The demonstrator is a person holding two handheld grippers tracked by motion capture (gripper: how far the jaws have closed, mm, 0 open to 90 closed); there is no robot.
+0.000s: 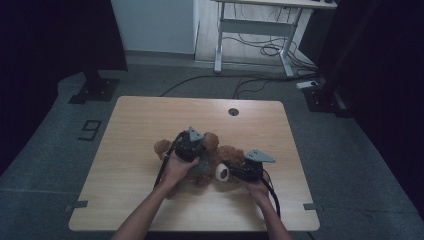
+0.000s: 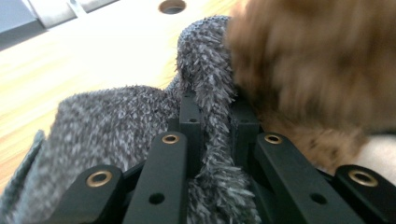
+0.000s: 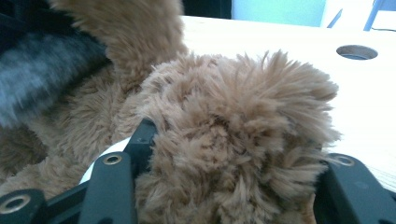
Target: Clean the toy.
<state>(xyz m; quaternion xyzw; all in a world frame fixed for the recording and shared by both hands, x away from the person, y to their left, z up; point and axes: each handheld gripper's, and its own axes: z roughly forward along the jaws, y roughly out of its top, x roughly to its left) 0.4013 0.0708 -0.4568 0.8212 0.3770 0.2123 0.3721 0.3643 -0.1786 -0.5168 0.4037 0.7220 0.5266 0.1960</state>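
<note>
Dressing step in hand: left gripper (image 2: pixel 212 135) is pinching a fold of the grey knit garment (image 2: pixel 102 126), right gripper (image 3: pixel 224 186) is clamping a limb of the brown teddy bear (image 1: pixel 220 157), lying mid-surface (image 1: pixel 130 125). Next move likely calls for drawing the garment over the bear while the right gripper braces it.

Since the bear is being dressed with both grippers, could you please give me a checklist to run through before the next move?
1. Left gripper pinches the grey knit garment: ok, jaws closed on a fold.
2. Right gripper holds the brown teddy bear: ok, jaws clamp a furry part.
3. Which part of the bear the right jaws hold: cannot tell.
4. Bear rests on the wooden table, away from the edges: ok.
5. Garment fully on the bear: not ok, it lies bunched beside the fur.
</note>
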